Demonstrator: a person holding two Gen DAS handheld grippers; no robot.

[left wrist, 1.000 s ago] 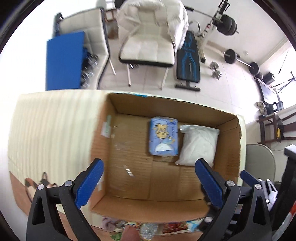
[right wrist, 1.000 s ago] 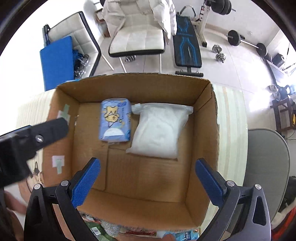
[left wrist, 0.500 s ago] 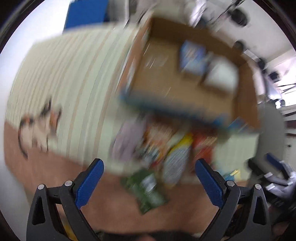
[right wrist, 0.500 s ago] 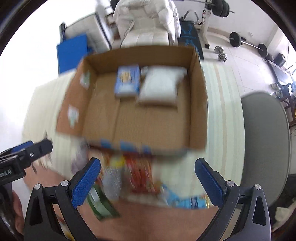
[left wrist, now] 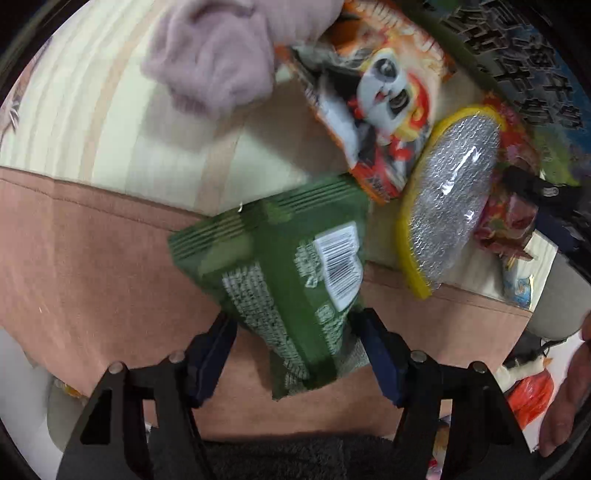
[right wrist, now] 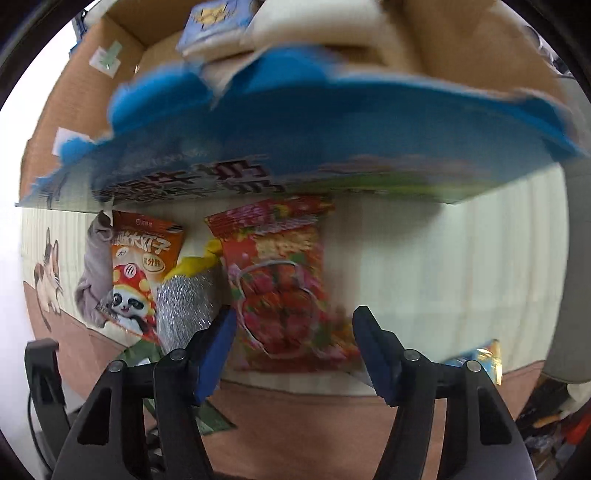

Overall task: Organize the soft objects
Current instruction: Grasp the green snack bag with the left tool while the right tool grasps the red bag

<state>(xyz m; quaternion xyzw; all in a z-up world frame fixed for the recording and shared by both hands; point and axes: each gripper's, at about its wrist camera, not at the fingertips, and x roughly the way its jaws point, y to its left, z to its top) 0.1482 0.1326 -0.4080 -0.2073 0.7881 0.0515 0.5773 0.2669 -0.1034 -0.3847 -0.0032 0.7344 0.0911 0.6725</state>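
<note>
My left gripper [left wrist: 295, 325] is open, its blue fingers on either side of the lower end of a green snack packet [left wrist: 295, 269]; contact is unclear. Beyond it lie an orange panda packet [left wrist: 376, 103], a silver-and-yellow packet [left wrist: 454, 192] and a pink knitted cloth [left wrist: 218, 59]. My right gripper [right wrist: 293, 321] is open around the near end of a red snack packet [right wrist: 284, 291]. The panda packet [right wrist: 140, 273], the silver packet [right wrist: 188, 306] and the grey-pink cloth [right wrist: 90, 280] lie to its left.
The cardboard box [right wrist: 461, 48], blue on its outside wall [right wrist: 332, 136], stands just behind the packets and holds a blue packet [right wrist: 214, 22] and a white bag. A blue-and-yellow packet [right wrist: 484, 358] lies right. The striped mat [left wrist: 92, 122] with a cat print [right wrist: 48, 280] covers the table.
Both grippers dropped from above the box down to the packets in front of it. Both jaws have narrowed, the left around the green packet, the right around the red one.
</note>
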